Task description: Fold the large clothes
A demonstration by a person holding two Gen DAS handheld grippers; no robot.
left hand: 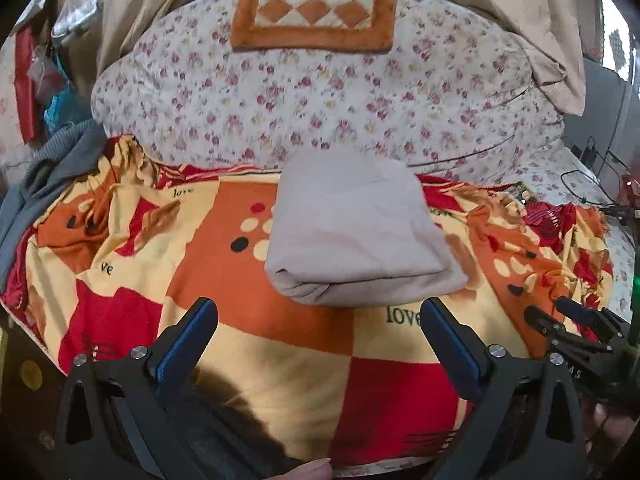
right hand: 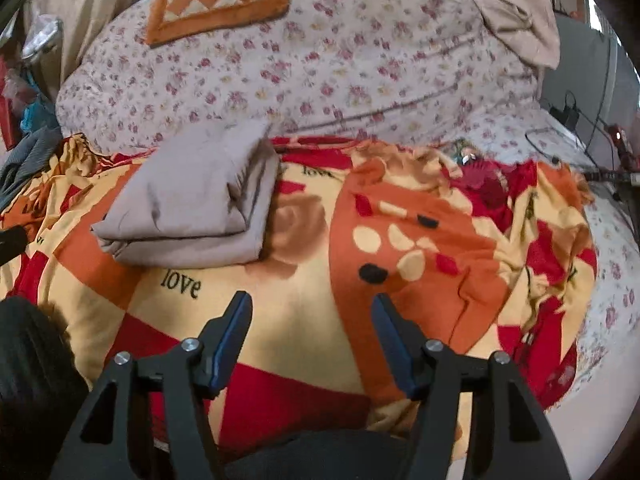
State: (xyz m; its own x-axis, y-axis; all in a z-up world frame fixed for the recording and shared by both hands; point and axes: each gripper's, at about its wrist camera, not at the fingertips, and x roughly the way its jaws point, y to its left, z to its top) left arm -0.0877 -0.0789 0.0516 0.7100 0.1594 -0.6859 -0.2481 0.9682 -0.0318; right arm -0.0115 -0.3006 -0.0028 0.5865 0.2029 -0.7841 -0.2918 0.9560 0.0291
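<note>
A folded grey-beige cloth (left hand: 360, 236) lies as a neat rectangular bundle on the red, orange and yellow blanket (left hand: 248, 320). My left gripper (left hand: 318, 316) hangs above the blanket just in front of the bundle, open, with nothing between its fingers. In the right wrist view the same folded cloth (right hand: 196, 204) sits to the upper left. My right gripper (right hand: 312, 312) hovers over the blanket to the right of the cloth, open and empty. Its black frame also shows at the right edge of the left wrist view.
A rolled floral quilt (left hand: 320, 96) lies behind the bundle with an orange checked cushion (left hand: 316, 12) on top. A grey garment (left hand: 48, 168) is heaped at the left. Cables and a charger (left hand: 592, 168) lie at the right. A thumb (left hand: 308, 470) shows at the bottom edge.
</note>
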